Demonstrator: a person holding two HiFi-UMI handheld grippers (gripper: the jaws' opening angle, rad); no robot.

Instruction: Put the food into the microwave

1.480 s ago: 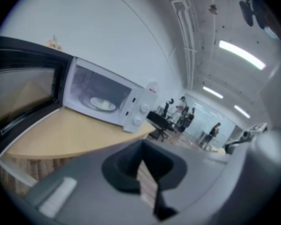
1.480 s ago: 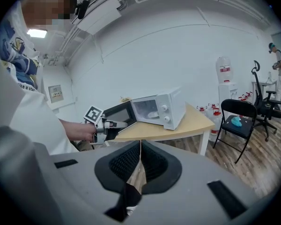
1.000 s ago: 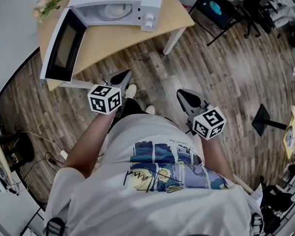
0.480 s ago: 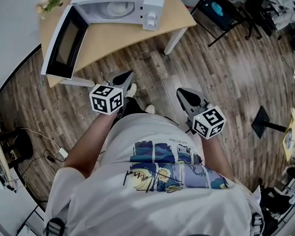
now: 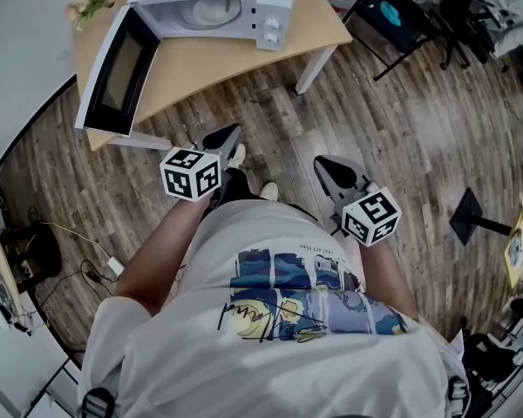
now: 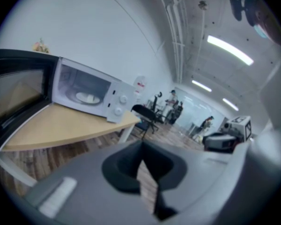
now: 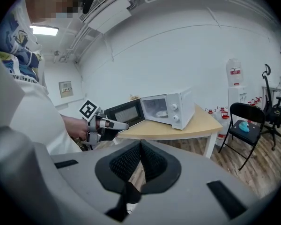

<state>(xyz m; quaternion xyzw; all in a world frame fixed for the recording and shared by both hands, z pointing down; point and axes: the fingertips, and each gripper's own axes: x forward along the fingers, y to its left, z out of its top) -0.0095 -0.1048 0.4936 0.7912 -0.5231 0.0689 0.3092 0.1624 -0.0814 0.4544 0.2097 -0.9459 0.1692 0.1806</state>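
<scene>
A white microwave (image 5: 211, 3) stands on a light wooden table (image 5: 200, 64), its door (image 5: 115, 72) swung wide open to the left. Inside it lies a white plate (image 5: 211, 11) with pale food, also seen in the left gripper view as the plate (image 6: 87, 97). My left gripper (image 5: 233, 131) is held in front of the person's body, short of the table's edge, jaws shut and empty. The right gripper (image 5: 322, 164) hovers over the wood floor, also shut with nothing in it. In the right gripper view the left gripper (image 7: 113, 124) points toward the microwave (image 7: 171, 108).
A black folding chair (image 5: 383, 16) stands right of the table, with a white table leg (image 5: 314, 68) between. Flowers (image 5: 87, 5) sit at the table's far left corner. Cables (image 5: 87, 273) lie on the floor at left, a black stand base (image 5: 471, 218) at right.
Almost nothing: the head view has shifted slightly, so the table sits a touch lower in the picture. Both grippers stay shut where they were.
</scene>
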